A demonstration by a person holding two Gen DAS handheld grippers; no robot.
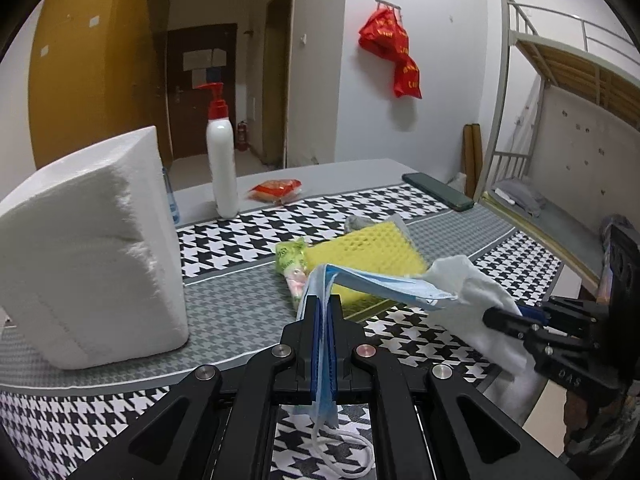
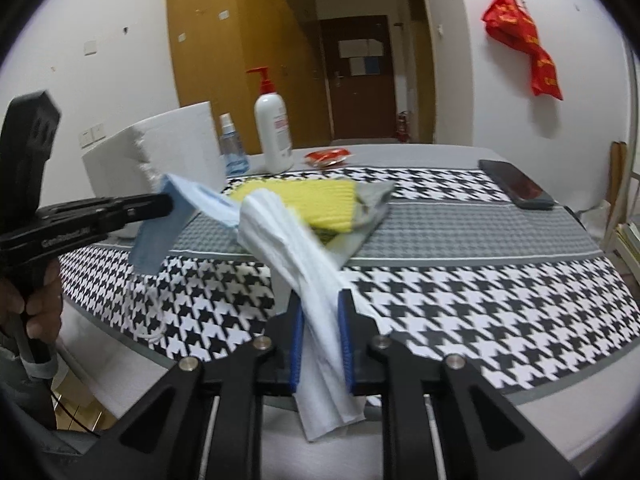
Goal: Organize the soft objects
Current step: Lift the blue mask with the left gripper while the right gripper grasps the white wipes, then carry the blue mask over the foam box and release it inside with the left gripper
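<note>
**Two grippers, one mask held above the table edge.**
My left gripper is clenched on one end of the single pleated blue-and-white face mask; my right gripper pinches its other end. Pulling apart could tear it or slip a pad. Beyond lie one yellow waffle-textured sponge, one white foam block, and two bottles.

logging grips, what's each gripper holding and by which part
One mask between both: left gripper pinches its blue end, right gripper is closing on its white end.
</note>
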